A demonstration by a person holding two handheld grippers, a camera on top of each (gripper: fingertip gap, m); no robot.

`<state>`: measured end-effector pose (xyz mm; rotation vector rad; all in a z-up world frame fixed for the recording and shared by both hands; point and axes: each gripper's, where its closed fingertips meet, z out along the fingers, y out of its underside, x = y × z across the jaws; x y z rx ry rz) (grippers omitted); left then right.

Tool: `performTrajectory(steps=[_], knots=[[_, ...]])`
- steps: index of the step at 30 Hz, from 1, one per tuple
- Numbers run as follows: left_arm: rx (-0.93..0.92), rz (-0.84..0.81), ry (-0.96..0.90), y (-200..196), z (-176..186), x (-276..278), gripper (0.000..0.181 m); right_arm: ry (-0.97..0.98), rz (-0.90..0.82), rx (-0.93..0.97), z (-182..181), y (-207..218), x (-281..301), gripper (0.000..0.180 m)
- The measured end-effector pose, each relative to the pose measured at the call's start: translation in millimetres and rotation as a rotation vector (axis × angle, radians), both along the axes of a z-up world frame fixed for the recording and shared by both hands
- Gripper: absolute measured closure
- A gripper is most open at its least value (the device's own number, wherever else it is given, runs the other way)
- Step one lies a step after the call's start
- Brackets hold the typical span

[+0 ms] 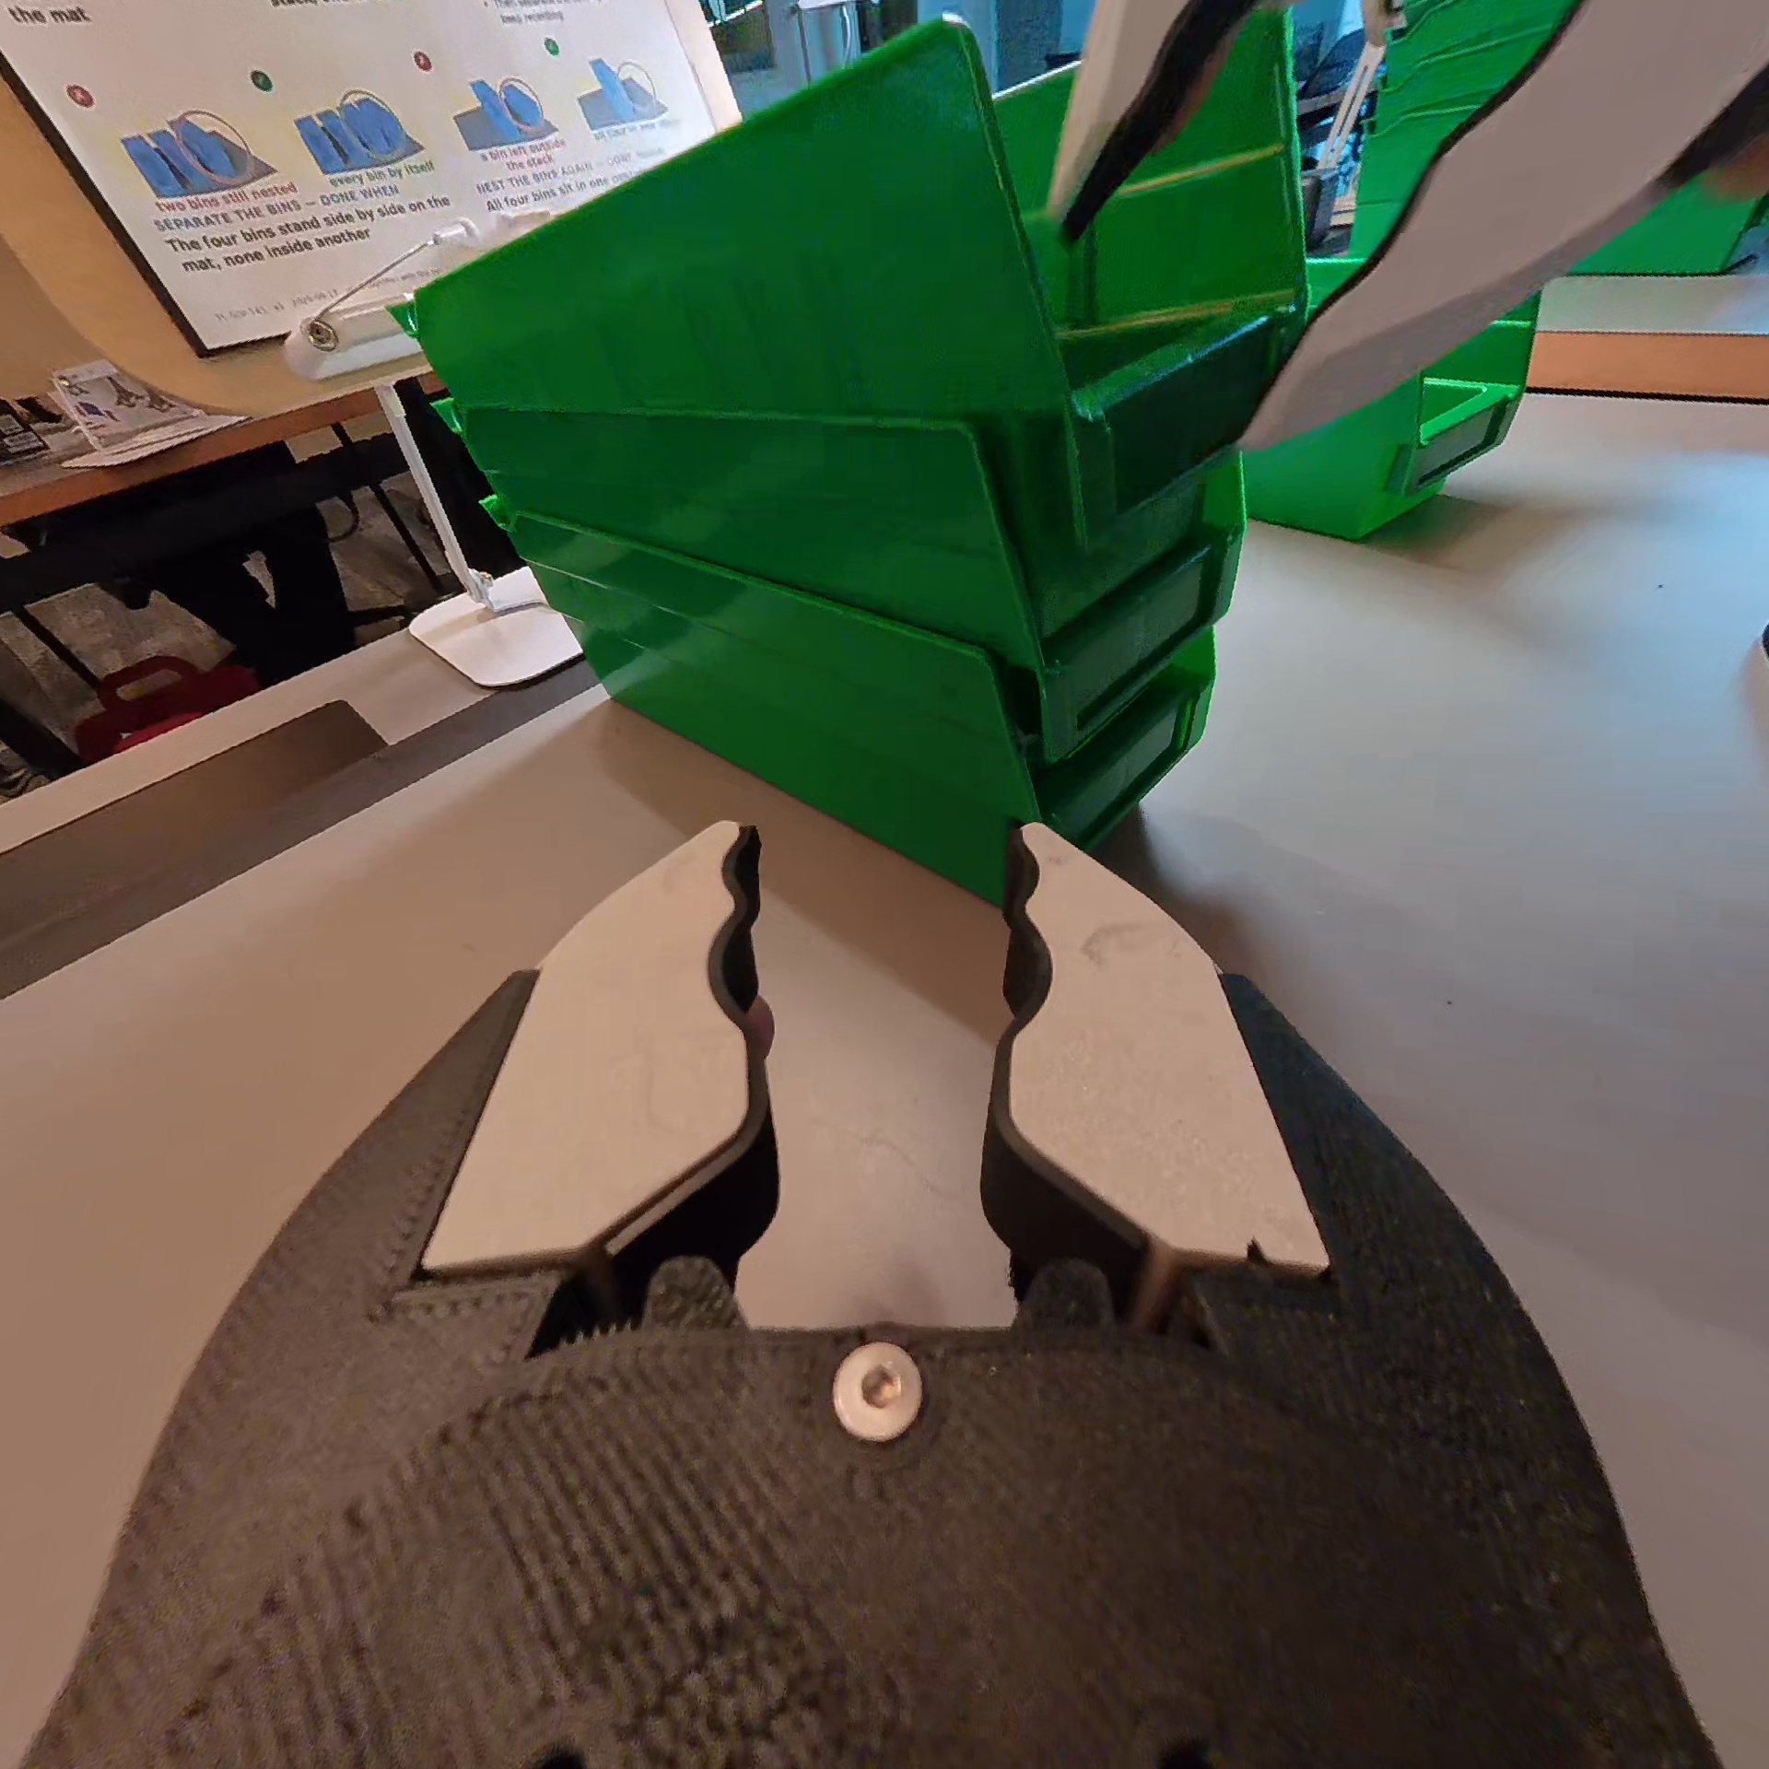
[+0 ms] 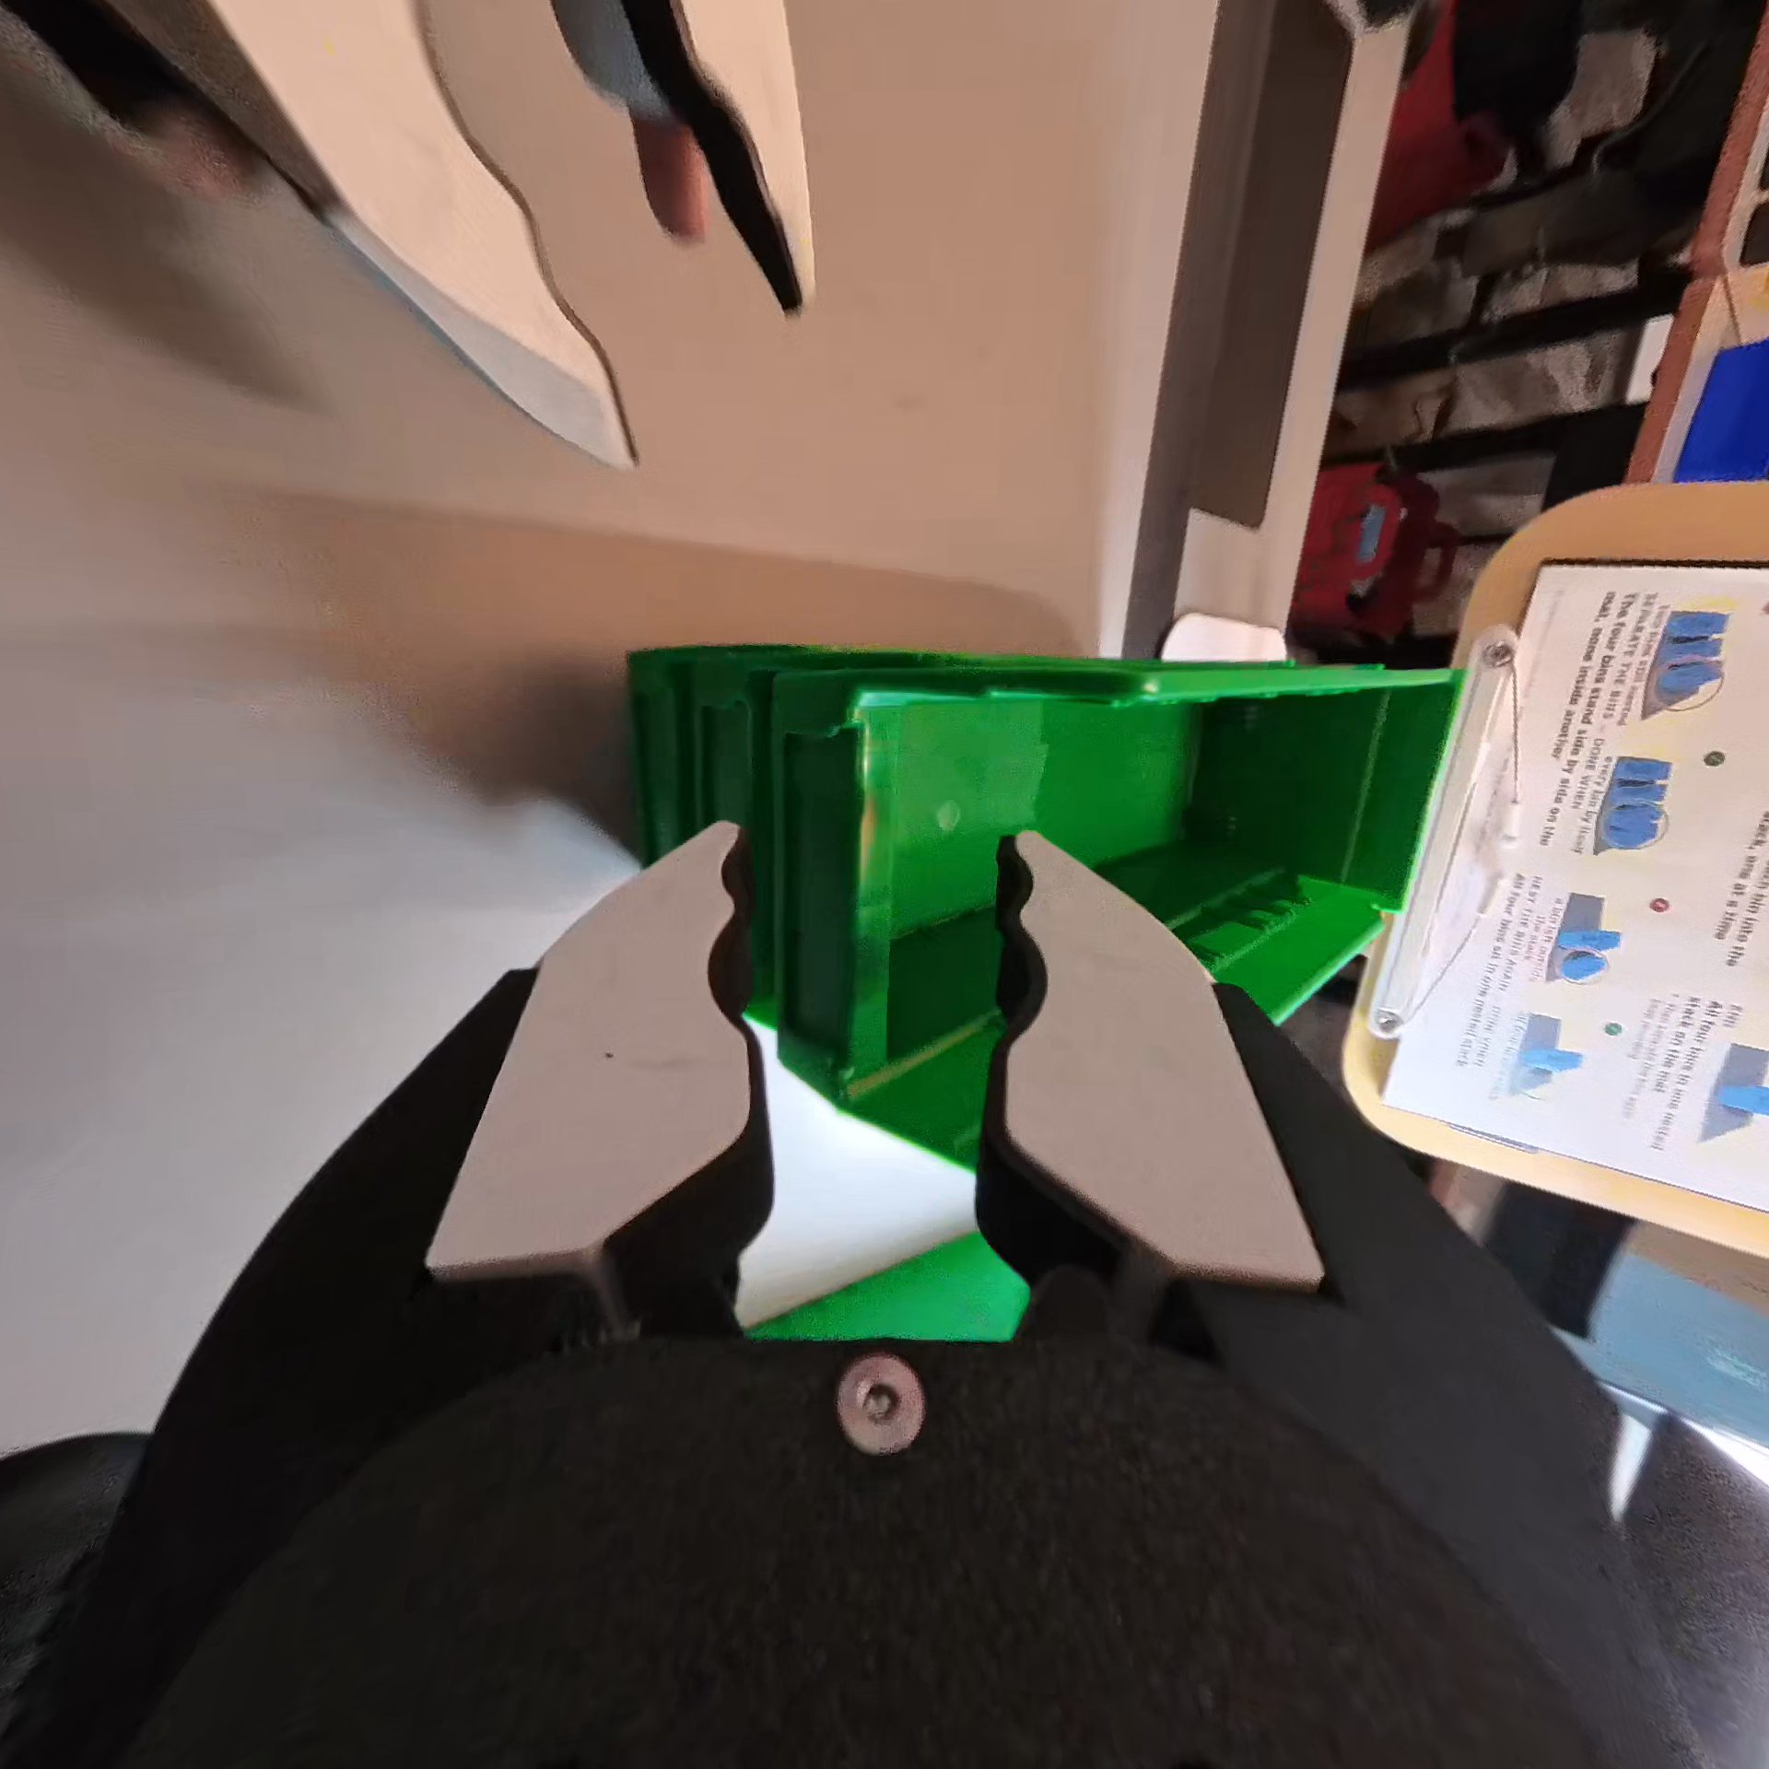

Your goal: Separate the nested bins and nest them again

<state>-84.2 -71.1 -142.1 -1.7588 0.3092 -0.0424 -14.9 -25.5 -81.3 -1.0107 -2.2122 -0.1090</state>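
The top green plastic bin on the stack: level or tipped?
Tipped. The top green plastic bin slants, its rear lifted above the nested green bins below, while the open right gripper straddles its front wall.

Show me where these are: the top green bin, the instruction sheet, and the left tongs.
top green bin (image 1: pixel 766 258), left wrist view, on its long side wall.
instruction sheet (image 1: pixel 316 144), left wrist view, on its printed face.
left tongs (image 1: pixel 881 862), left wrist view, midway between the tips.

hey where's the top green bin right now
In the left wrist view, the top green bin sits tilted on the nested stack at centre, its front end under the open right gripper. The open left gripper hovers low near the stack's base.
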Motion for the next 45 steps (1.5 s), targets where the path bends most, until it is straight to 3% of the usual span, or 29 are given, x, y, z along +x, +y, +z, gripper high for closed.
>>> performTrajectory(steps=[4,10,17,21,25,27,29,36,45], knots=[[-0.005,0.001,-0.006,0,-1,0,0.132,0.137,-0.002,-0.070,40,-6,30,0.131],[-0.008,-0.001,-0.007,0,-1,1,0.132,0.200,-0.238,-0.037,54,77,122,0.130],[-0.029,-0.004,0.018,2,-7,2,0.132,-0.025,-0.522,-0.045,-42,167,245,0.124],[-0.042,-0.004,0.037,4,-12,3,0.132,-0.106,-0.525,-0.062,-99,178,263,0.120],[-0.053,-0.006,0.043,4,-15,4,0.132,-0.155,-0.526,-0.015,-130,194,262,0.120],[-0.054,-0.008,0.046,3,-15,4,0.133,-0.188,-0.523,0.026,-141,203,262,0.127],[-0.050,-0.007,0.048,3,-14,3,0.133,-0.182,-0.510,0.062,-144,209,259,0.150],[-0.049,-0.006,0.045,2,-14,2,0.134,-0.097,-0.436,0.062,-101,167,223,0.151],[-0.029,-0.005,0.054,1,-9,4,0.134,0.092,-0.217,0.162,27,90,144,0.152]])
